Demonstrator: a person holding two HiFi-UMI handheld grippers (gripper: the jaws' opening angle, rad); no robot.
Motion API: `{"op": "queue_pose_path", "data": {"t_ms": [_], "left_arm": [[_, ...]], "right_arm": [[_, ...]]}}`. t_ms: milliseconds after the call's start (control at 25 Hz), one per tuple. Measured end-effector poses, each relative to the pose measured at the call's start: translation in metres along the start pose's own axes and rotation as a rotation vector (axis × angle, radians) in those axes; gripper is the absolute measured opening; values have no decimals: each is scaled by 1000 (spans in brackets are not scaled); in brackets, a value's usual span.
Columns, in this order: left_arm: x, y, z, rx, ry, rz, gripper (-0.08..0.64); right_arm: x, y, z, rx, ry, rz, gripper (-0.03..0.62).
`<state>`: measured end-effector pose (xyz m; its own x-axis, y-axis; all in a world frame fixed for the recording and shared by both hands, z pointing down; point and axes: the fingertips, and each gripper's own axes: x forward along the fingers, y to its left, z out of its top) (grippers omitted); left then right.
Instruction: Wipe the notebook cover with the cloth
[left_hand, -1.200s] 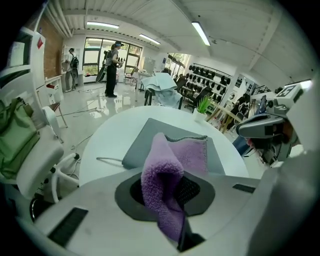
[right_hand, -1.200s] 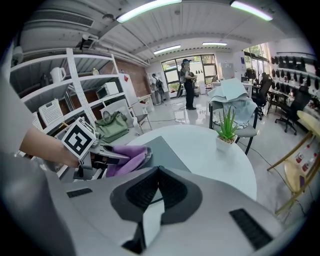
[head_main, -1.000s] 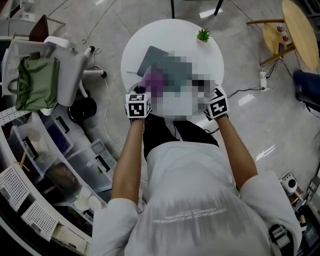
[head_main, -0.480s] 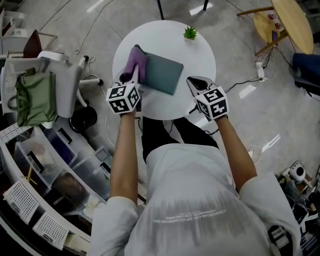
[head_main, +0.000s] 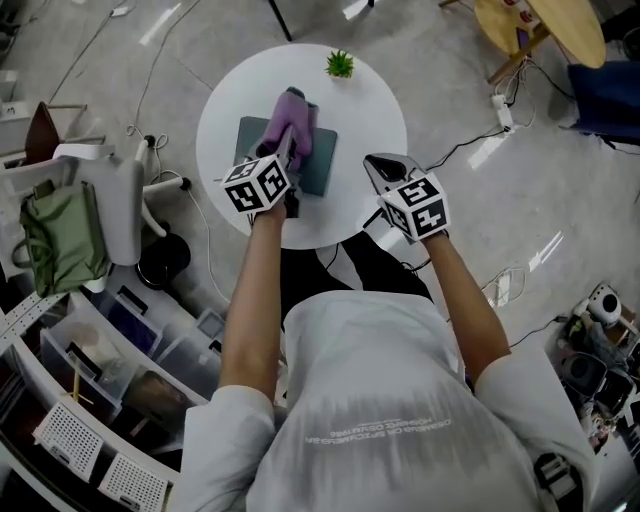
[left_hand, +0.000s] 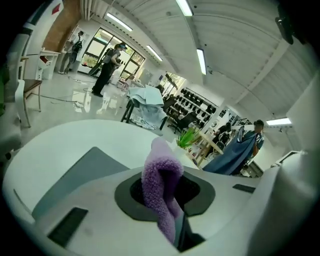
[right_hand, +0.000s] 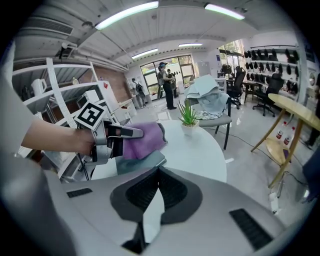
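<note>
Step in hand: wiping. My left gripper is clamped on the purple cloth, held over the grey notebook that lies on the round white table. My right gripper hovers beside the notebook, jaws together, empty. Next move, as I judge it: drag the cloth across the uncovered cover under light pressure.

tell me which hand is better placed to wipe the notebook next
Left. The left tool grips the cloth over the notebook; the right tool is shut, empty, off to the notebook's side.
</note>
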<state>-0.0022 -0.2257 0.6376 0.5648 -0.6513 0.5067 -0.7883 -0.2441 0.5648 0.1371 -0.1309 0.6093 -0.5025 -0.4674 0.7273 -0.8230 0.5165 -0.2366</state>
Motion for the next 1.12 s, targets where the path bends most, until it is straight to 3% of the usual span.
{"op": "queue_pose_path", "data": {"t_ms": [120,320,440,600,760,1000,1120], "left_arm": [[3,10,-19,21,53,70,54],[-6,10,-36,192,111,129,54],[-14,7,-46,249,137,139,54],[-29,1,-65,303,154,129,54],[-44,0,-81,306,156,116,54],[-58,-11,-103,423,306,60,52],[-66,-17,-110,426,356,15,52]], "right_arm": [[-2,-6,-3,6,6,-9,0],[0,-4,-7,4,17,-1,0],[2,2,-5,-16,18,20,0],[3,10,-4,-40,21,42,2],[3,16,-5,-70,26,58,1],[1,21,-10,-90,37,77,1],[-1,23,-12,-91,34,79,0]]}}
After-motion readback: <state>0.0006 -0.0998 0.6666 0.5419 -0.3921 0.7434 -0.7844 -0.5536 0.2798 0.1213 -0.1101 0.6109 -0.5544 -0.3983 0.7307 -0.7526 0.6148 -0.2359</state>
